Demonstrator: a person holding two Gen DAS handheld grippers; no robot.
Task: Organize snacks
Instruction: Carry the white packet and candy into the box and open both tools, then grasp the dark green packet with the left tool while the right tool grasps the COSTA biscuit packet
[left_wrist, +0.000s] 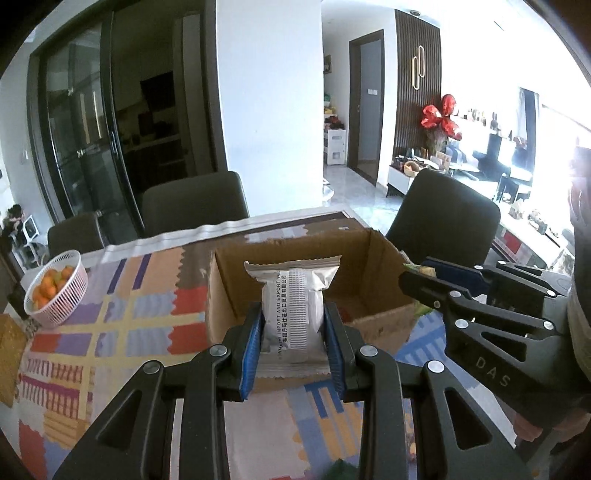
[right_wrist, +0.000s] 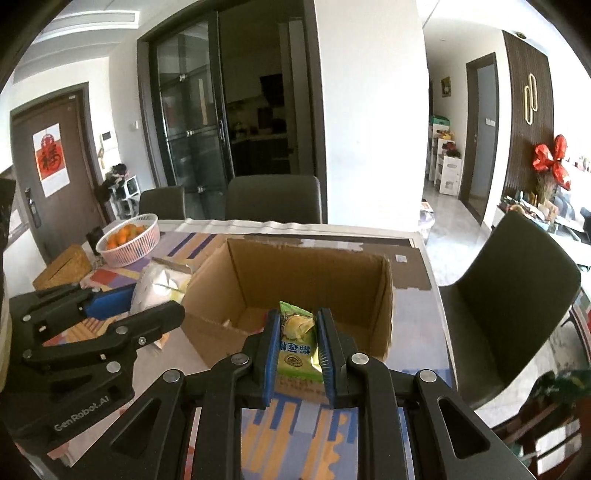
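Observation:
An open cardboard box (left_wrist: 373, 266) stands on the patterned tablecloth; it also shows in the right wrist view (right_wrist: 295, 269). My left gripper (left_wrist: 293, 314) is shut on a silver snack packet (left_wrist: 291, 306), held upright at the box's near wall. The packet also shows in the right wrist view (right_wrist: 159, 284), left of the box. My right gripper (right_wrist: 297, 325) is shut on a green snack packet (right_wrist: 297, 343) at the box's near edge. The right gripper also shows in the left wrist view (left_wrist: 417, 275), beside the box's right wall.
A white basket of oranges (left_wrist: 55, 291) sits at the table's left, also in the right wrist view (right_wrist: 127, 238). A woven tan box (right_wrist: 62, 267) lies beside it. Dark chairs (left_wrist: 195, 203) stand behind the table and at its right end (right_wrist: 509, 291).

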